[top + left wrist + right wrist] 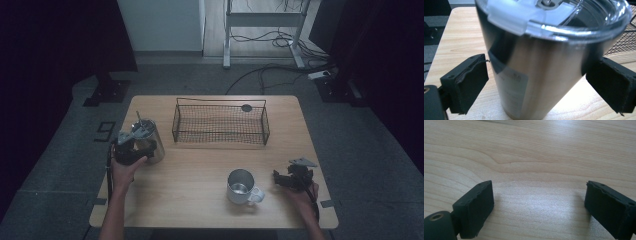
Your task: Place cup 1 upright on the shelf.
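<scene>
- We see the left gripper (142, 145) with jaws spread around a steel tumbler (536, 65) with a clear lid; both pads look just short of touching it.
- The right gripper (537, 207) has jaws released over bare counter (536, 157), a steel mug (241, 187) nearby beside them.

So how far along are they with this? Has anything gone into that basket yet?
Nothing looks done yet: the wire basket holds no cups. In hand: the left gripper has its jaws either side of the steel tumbler, apparently not yet squeezing. Left: the mug stands untouched beside the open right gripper. The goal is my guess.
</scene>
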Motion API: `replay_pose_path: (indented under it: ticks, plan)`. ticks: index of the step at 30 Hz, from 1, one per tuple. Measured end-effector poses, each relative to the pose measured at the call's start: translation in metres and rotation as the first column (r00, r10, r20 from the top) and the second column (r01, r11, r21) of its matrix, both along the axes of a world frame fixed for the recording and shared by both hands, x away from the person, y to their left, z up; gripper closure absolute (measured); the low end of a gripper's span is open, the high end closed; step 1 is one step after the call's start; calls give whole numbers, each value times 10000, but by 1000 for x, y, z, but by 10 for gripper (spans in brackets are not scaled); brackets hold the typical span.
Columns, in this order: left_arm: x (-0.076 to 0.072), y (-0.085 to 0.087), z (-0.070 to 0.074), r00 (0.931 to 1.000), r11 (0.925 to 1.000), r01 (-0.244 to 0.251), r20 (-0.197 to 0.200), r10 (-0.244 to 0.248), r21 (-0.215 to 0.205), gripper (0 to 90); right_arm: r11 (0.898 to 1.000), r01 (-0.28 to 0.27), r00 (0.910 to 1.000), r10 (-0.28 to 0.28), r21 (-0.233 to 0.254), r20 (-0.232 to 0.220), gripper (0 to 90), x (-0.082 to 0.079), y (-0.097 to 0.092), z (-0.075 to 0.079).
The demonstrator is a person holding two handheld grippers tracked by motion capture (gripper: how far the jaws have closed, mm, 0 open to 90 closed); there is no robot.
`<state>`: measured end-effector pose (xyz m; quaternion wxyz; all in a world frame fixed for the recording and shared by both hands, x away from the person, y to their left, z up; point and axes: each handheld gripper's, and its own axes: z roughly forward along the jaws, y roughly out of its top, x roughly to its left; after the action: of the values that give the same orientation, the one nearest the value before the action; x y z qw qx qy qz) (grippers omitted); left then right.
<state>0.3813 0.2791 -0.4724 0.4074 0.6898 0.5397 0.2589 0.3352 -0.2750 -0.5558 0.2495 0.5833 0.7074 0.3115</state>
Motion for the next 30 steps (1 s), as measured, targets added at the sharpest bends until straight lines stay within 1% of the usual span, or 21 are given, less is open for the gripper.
replay_pose_path:
  ticks: [5, 7, 11, 12, 15, 17, 20, 21, 23, 30]
  plan:
    - [6, -3, 1, 10000, 10000, 4, -36, -4, 82, 37, 10000, 0, 10000, 0, 1, 0, 88, 0, 0, 0]
    - [7, -3, 0, 10000, 10000, 33, 24, -33, 61, 31, 10000, 1, 10000, -1, 0, -1, 88, 0, 0, 0]
    - [11, -2, -3, 9999, 9999, 88, -52, -88, -90, 18, 10000, 0, 10000, 0, 1, 0, 88, 0, 0, 0]
    - [12, -2, -4, 9999, 9999, 121, 9, -120, -101, 18, 10000, 0, 10000, 0, 1, 1, 88, 0, 0, 0]
    - [14, -3, -5, 9999, 9999, 109, 129, -108, -43, 17, 10000, -1, 10000, 1, 0, 1, 88, 0, 0, 0]
    - [16, -3, -6, 9998, 9999, 138, 138, -137, -65, 11, 10000, 1, 10000, -1, 0, 1, 88, 0, 0, 0]
    - [18, -3, -6, 9998, 9998, 176, 108, -175, -43, 8, 10000, -1, 10000, 1, -1, -2, 88, 0, 0, 0]
    - [20, -5, -6, 9998, 9999, 154, 139, -155, 53, 9, 10000, 0, 10000, 0, -1, -1, 88, 0, 0, 0]
    - [23, -6, -6, 9999, 9999, 125, 108, -126, 93, 9, 10000, -3, 10000, 3, -3, -4, 88, 0, 0, 0]
    - [27, -7, -7, 9999, 9999, 95, 77, -95, 71, 12, 10000, -1, 10000, 1, 0, -3, 88, 0, 0, 0]
